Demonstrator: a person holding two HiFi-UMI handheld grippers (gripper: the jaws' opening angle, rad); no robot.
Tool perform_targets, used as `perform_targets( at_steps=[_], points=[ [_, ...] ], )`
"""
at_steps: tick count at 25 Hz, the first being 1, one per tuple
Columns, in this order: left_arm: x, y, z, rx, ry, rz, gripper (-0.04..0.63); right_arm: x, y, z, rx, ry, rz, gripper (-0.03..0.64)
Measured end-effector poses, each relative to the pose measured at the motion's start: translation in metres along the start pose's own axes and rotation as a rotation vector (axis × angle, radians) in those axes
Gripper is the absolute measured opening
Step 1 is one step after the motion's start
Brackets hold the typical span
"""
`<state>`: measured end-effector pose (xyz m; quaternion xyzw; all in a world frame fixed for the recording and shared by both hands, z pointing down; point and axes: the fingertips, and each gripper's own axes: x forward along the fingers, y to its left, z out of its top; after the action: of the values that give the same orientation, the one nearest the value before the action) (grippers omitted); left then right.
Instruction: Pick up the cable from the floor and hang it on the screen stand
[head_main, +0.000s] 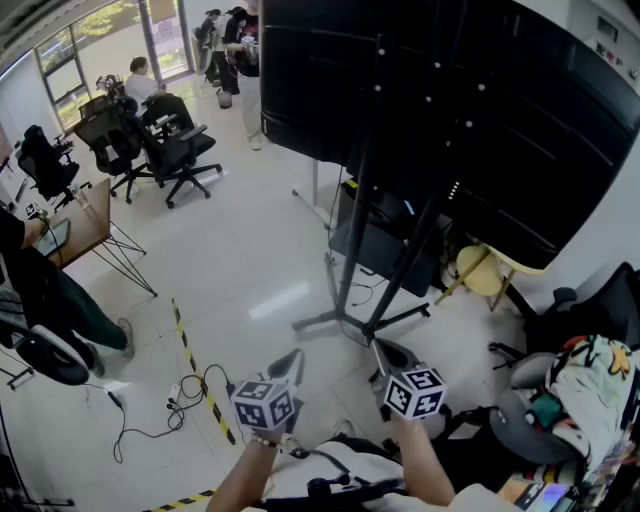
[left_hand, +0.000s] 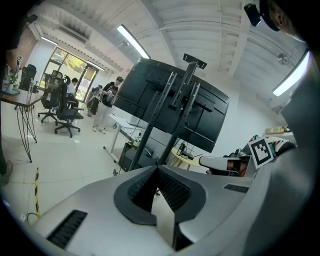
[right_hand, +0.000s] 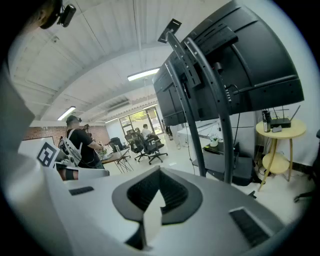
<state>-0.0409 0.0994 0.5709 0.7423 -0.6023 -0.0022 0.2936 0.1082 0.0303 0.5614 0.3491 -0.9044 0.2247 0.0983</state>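
- Far left: wooden desk (head_main: 88, 225), office chairs (head_main: 170, 150) behind it.
- Lower left floor: black cable (head_main: 176, 405) in loose loops, just beside yellow-black tape (head_main: 187, 345).
- Left gripper (head_main: 290, 360): jaws fully closed, ridged pads together, nothing gripped. Apart from cable, right of tape.
- Centre: screen stand (head_main: 349, 260), 2 slanted posts on splayed floor legs, large dark screen (head_main: 470, 110) above.
- Right gripper (head_main: 383, 352): jaws closed, empty, near stand's base.
- 2 grippers side by side, low in head view.
- Right: yellow stool (head_main: 485, 270) behind stand.
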Motion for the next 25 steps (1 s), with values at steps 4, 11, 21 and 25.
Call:
perform_targets(
  at_steps=[4, 11, 21, 25],
  points=[
    [0.023, -0.010, 0.001, 0.011, 0.009, 0.006, 0.006, 0.002, -0.022, 0.008, -0.010, 0.003, -0.003, 0.008],
    [0.075, -0.019, -0.001, 0.045, 0.028, 0.023, 0.006, 0.007, -0.061, 0.009, 0.067, 0.006, 0.056, 0.008],
    [0.179, 0.036, 0.042, 0.115, 0.064, 0.020, 0.006, 0.066, -0.105, 0.030, 0.131, -0.015, 0.037, 0.008],
    [0.234, 0.068, 0.063, 0.135, 0.101, -0.004, 0.006, 0.114, -0.117, 0.056, 0.115, -0.021, 0.017, 0.008]
  ],
)
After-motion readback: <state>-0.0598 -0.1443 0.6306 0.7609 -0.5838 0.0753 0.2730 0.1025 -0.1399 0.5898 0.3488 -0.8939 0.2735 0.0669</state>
